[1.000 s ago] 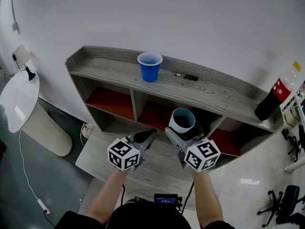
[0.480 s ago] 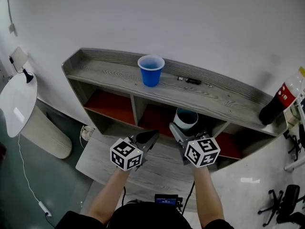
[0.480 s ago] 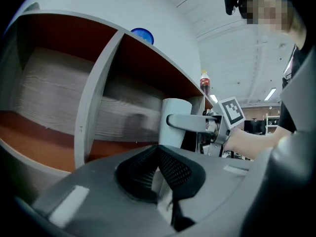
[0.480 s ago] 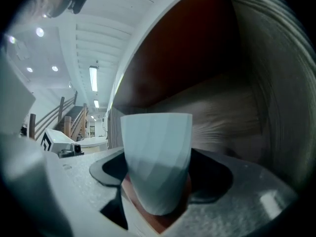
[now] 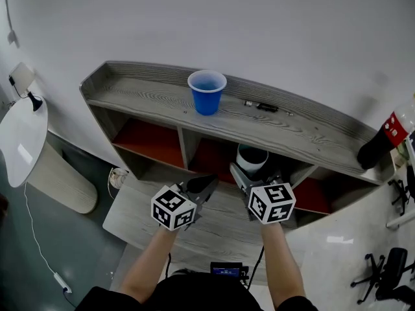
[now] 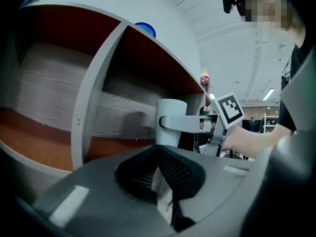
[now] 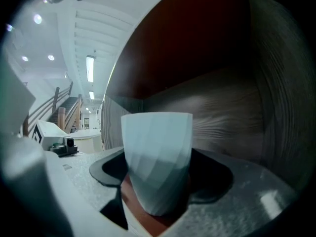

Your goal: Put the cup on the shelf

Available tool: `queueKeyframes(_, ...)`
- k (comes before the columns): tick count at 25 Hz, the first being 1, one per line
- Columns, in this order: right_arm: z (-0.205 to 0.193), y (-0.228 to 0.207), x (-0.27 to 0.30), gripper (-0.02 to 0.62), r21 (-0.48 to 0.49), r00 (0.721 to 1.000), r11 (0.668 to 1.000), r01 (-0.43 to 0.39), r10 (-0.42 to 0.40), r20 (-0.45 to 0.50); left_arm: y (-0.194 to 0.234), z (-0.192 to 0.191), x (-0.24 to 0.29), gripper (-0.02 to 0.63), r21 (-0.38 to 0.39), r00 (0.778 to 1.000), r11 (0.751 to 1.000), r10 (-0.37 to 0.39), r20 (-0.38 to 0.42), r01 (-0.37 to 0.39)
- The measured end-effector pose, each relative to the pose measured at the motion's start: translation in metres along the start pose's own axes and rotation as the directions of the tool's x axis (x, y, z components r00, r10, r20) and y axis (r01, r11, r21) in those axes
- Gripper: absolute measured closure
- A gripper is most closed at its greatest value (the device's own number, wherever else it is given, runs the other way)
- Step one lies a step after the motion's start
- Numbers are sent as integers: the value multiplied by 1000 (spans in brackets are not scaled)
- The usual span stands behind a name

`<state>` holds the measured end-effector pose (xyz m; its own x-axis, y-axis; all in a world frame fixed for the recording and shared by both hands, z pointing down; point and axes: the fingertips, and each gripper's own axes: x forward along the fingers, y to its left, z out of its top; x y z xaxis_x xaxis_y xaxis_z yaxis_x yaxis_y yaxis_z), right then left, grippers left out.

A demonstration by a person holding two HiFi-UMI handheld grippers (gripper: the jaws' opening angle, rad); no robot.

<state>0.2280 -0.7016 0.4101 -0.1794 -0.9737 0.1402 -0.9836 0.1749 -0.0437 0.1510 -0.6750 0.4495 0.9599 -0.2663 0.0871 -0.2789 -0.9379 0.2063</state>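
Up close, faceted cup (image 7: 157, 157), overhead, blue cup (image 5: 207, 96)

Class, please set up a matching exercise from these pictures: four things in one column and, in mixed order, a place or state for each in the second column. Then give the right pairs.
Column one
1. blue cup
2. pale cup
3. cola bottle
4. left hand-held gripper

Column two
A. gripped by the right hand-held gripper, at the mouth of a lower compartment
B. at the right end of the shelf top
C. holds nothing, jaws together
D. upright near the middle of the shelf top

Pairs: 1-D, 2-A, 3-B, 4-C
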Motion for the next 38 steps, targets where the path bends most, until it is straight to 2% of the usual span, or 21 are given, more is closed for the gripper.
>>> queueKeyframes(8,0,1,-1,235,-20,999,999,30,-30,12,-1,-7,-4,604,-7,1000,1000,-1,-8,1)
queueKeyframes(17,-6,1,-5,235,-43,998,997,63,-64,-21,-8,-11,-10,604,-6,1000,1000,-9,-16,9)
queueKeyframes(20,-5,2,-8,220,-26,998,998,56,-56,-10,-9,-11,-13,604,-3,1000,1000,-6,-17,6)
queueKeyframes(24,2,4,-16,167,-1,999,999,46,-46,20,-12,-12,-15,604,-5,1000,1000,-2,-14,2)
queueKeyframes(31,4,10,-40,167,30,998,999,22,-24,58,-27,-17,-14,604,-6,1000,1000,-7,-17,7)
queueKeyframes(38,-11,24,-72,178,46,998,999,-8,6,64,-41,-23,-20,604,-9,1000,1000,10,-12,-10)
